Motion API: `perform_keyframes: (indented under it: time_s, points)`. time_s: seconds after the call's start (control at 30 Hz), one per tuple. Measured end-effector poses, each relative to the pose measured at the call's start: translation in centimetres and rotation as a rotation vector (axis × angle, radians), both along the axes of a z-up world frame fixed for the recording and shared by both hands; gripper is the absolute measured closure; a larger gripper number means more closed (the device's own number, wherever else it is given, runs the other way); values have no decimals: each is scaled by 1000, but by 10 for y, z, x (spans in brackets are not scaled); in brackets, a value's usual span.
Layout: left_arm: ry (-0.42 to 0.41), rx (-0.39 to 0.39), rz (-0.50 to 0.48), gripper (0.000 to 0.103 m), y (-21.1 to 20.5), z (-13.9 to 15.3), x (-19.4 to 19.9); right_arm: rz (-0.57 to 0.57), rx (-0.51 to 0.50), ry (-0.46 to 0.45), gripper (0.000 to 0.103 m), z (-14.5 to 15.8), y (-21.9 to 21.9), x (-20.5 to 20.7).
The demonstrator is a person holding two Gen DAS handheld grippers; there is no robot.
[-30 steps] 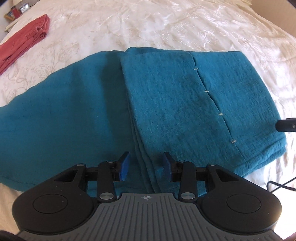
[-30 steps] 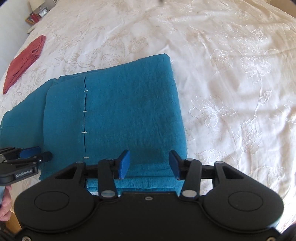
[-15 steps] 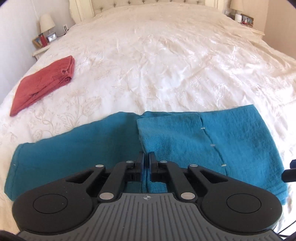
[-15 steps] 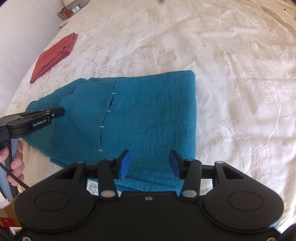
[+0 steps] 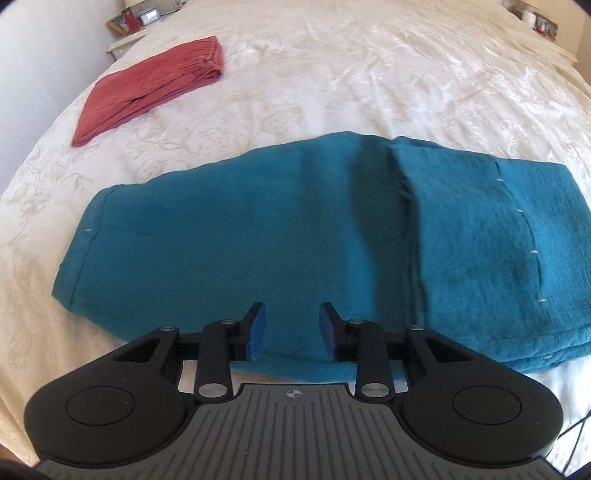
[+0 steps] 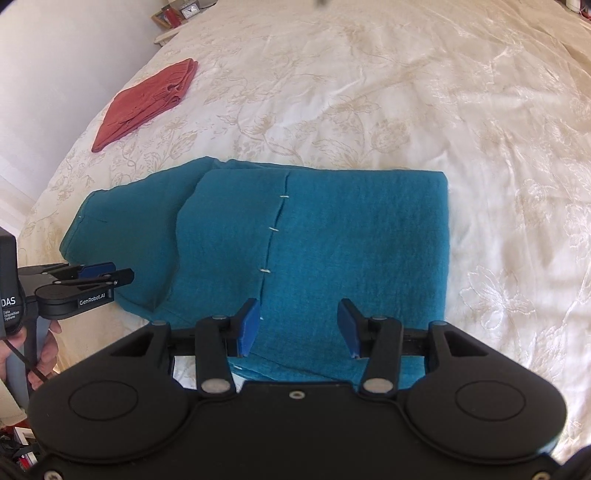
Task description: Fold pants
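Note:
The teal pants (image 5: 240,236) lie flat on the white bed, partly folded: a folded-over layer (image 5: 480,236) with a line of white stitches covers the right part. My left gripper (image 5: 291,330) is open and empty over the near edge of the single-layer left part. My right gripper (image 6: 298,328) is open and empty above the near edge of the folded layer (image 6: 332,236). The left gripper also shows in the right wrist view (image 6: 99,275) at the pants' left near edge.
A folded red garment (image 5: 147,88) lies at the far left of the bed, also in the right wrist view (image 6: 146,103). A nightstand with small items (image 5: 136,22) stands beyond the bed's far left corner. The bed's left edge is close to the pants.
My left gripper opened, then shut, and has opened again while shifting left along the pants' near edge. The right gripper stayed open and drew back slightly.

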State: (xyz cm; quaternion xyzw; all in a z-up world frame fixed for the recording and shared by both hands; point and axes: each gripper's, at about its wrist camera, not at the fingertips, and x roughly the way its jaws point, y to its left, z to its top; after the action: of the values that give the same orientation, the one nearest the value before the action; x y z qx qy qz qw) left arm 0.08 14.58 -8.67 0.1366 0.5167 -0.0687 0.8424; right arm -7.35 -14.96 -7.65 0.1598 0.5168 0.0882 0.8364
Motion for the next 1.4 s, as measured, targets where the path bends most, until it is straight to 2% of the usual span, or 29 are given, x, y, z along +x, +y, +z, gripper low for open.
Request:
perform_keyframes:
  time_s: [0.37, 0.4, 0.43, 0.47, 0.53, 0.6, 0.73, 0.8, 0.83, 1.0, 1.07, 1.2, 1.4]
  points:
    - [34, -18, 79, 71, 104, 0, 27, 72, -42, -46, 50, -2, 109, 76]
    - [38, -24, 82, 71, 112, -1, 29, 61, -44, -35, 53, -7, 116, 84]
    - [41, -28, 82, 71, 117, -1, 31, 47, -41, -15, 62, -15, 122, 92]
    - [44, -34, 80, 71, 123, -2, 32, 34, -40, 9, 65, -23, 126, 99]
    - [59, -48, 79, 70, 132, -6, 36, -5, -51, 57, 65, -41, 133, 112]
    - [77, -74, 88, 59, 142, -11, 39, -48, -54, 98, 64, -57, 136, 121]
    - [103, -123, 100, 52, 156, -20, 40, -113, -38, 137, 54, -67, 140, 124]
    - [120, -138, 109, 41, 163, -28, 42, -110, -51, 137, 49, -65, 144, 120]
    - [126, -152, 116, 40, 166, -31, 44, -104, -59, 139, 47, -63, 147, 118]
    - [97, -267, 151, 37, 179, -36, 55, -80, -86, 153, 47, -58, 157, 110]
    - [95, -289, 161, 35, 181, -39, 63, -76, -84, 160, 47, -57, 159, 107]
    - [109, -373, 235, 33, 191, -41, 68, -65, -89, 176, 47, -55, 165, 104]
    - [108, -377, 224, 30, 188, -53, 81, -53, -83, 179, 47, -50, 169, 96]
